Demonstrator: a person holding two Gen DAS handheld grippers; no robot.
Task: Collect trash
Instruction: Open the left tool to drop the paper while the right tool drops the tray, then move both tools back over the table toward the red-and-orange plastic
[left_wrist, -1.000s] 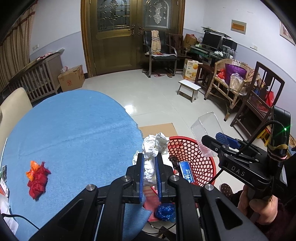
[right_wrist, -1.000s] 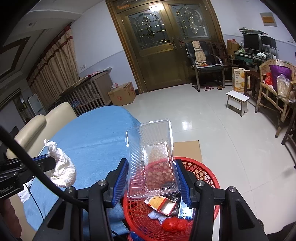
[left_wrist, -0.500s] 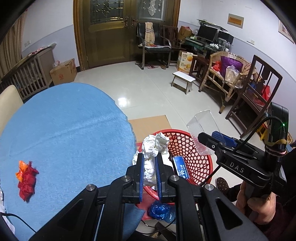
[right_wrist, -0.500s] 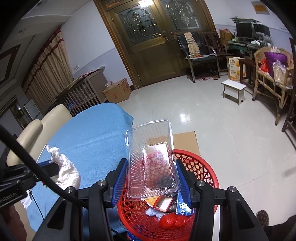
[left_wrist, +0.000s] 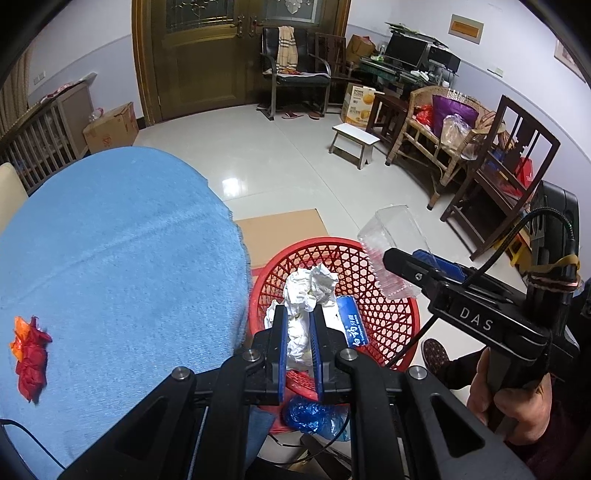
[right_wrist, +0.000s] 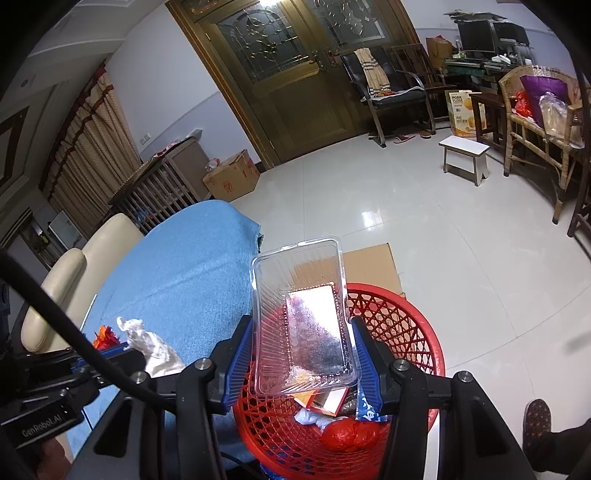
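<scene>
A blue cloth (left_wrist: 110, 258) covers the table on the left, with a red and orange wrapper (left_wrist: 31, 358) lying on it. The left gripper (left_wrist: 298, 332) is clenched on a crumpled white tissue (left_wrist: 308, 291), held above the near rim of a red basket (left_wrist: 391, 321) on the floor. To the right, the right gripper (right_wrist: 303, 347) grasps a clear plastic tray (right_wrist: 303, 317) by its 2 long sides, over the same basket, which already holds scraps.

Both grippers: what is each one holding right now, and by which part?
The left gripper pinches the crumpled white tissue by its lower end. The right gripper clamps the clear plastic tray across its long sides.
</scene>
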